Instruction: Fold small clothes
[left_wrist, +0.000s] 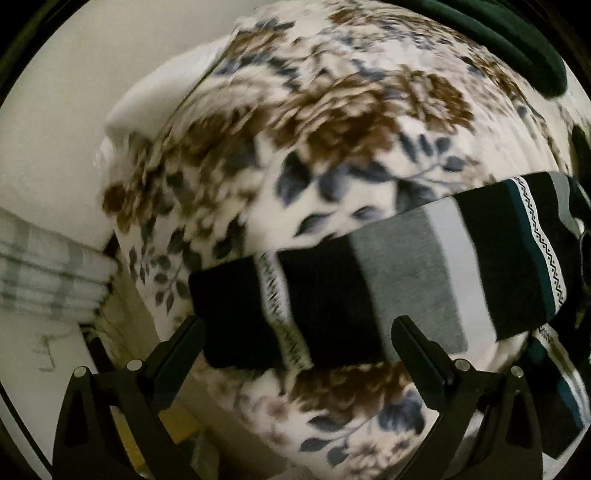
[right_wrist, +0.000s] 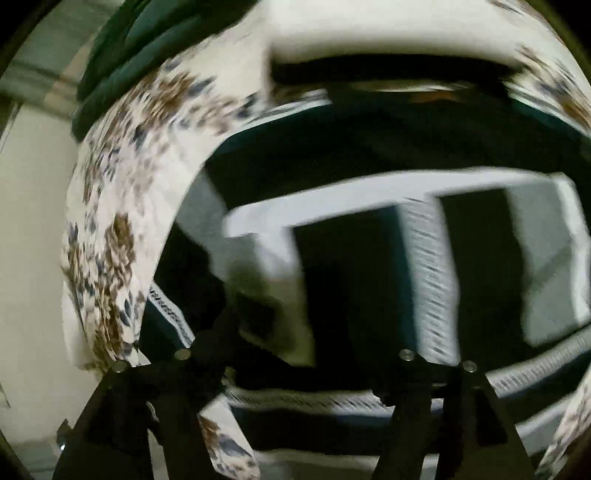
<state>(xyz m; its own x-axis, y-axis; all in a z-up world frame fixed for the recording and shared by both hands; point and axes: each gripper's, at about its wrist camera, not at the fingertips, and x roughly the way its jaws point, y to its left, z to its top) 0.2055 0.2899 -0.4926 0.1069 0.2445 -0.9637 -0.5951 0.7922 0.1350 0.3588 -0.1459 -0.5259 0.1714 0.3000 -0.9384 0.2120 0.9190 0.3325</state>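
striped garment (left_wrist: 369, 280) between parted left fingers (left_wrist: 417, 343)

- The striped garment (left_wrist: 369, 288) looks like soft matt knit cloth, black, grey and white, with a woven zigzag band.
- The floral blanket (left_wrist: 332, 110) on the bed is plush, fuzzy fabric.
- The left gripper (left_wrist: 299, 328) has matt black plastic fingers (left_wrist: 421, 347) with small shiny metal pins.
- The right gripper (right_wrist: 314, 350) looks alike.

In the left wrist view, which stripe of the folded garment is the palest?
The light grey stripe on the garment, between the darker grey band and a black one. The narrow patterned trims are white but carry a zigzag.
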